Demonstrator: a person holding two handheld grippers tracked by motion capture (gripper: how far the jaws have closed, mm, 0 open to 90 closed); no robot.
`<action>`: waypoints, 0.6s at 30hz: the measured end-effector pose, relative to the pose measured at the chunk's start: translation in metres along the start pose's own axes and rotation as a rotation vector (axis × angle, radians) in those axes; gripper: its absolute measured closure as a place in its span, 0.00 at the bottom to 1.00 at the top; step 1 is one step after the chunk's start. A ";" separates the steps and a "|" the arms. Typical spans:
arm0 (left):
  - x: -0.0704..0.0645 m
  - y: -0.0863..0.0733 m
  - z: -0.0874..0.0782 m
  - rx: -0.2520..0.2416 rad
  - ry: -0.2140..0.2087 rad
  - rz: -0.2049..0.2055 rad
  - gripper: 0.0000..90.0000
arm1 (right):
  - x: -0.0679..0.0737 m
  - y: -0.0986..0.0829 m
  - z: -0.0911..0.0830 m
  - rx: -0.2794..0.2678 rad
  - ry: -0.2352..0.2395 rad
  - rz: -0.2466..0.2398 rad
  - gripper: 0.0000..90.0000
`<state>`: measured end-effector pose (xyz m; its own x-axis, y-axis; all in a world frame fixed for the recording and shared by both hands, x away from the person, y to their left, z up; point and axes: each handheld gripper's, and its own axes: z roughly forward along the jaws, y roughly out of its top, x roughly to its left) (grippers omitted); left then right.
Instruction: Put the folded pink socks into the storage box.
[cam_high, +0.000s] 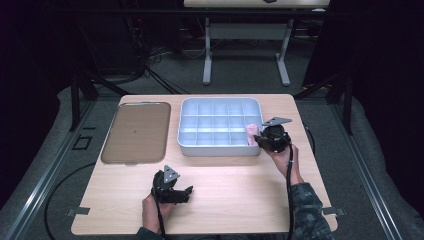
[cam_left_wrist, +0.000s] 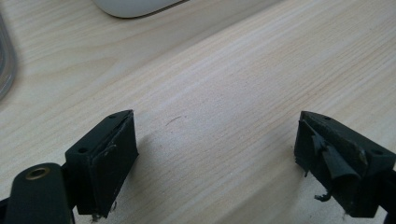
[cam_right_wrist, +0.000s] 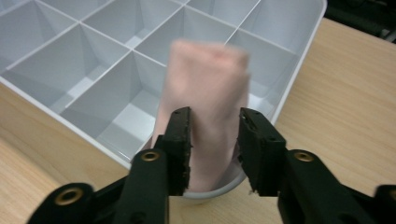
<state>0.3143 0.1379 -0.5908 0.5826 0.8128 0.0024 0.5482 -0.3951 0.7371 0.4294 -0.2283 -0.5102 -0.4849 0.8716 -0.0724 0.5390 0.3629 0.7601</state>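
Observation:
A folded pink cloth is pinched between the jaws of my right gripper, which is shut on it. It hangs over the front right corner compartment of the white divided tray. In the high view the right gripper holds the pink cloth at the tray's right front corner. My left gripper rests near the table's front edge, jaws wide apart. In the left gripper view its gripper has only bare wood between the fingers.
A flat brownish tray lies on the left half of the wooden table. Another table's legs stand on the floor beyond. Cables trail from both grippers toward the front edge.

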 end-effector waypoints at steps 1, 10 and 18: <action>0.000 0.000 0.000 0.000 0.000 0.000 0.14 | 0.000 0.000 -0.003 -0.012 -0.002 0.005 0.67; 0.000 0.000 0.000 0.000 -0.001 0.000 0.14 | 0.007 0.018 -0.014 -0.050 0.017 -0.040 0.59; 0.000 0.000 0.000 -0.001 -0.001 0.000 0.15 | 0.001 0.011 0.009 0.044 0.053 0.010 0.81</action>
<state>0.3143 0.1378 -0.5908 0.5836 0.8121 0.0020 0.5474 -0.3952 0.7377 0.4410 -0.2202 -0.5072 -0.5146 0.8569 -0.0296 0.5732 0.3695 0.7313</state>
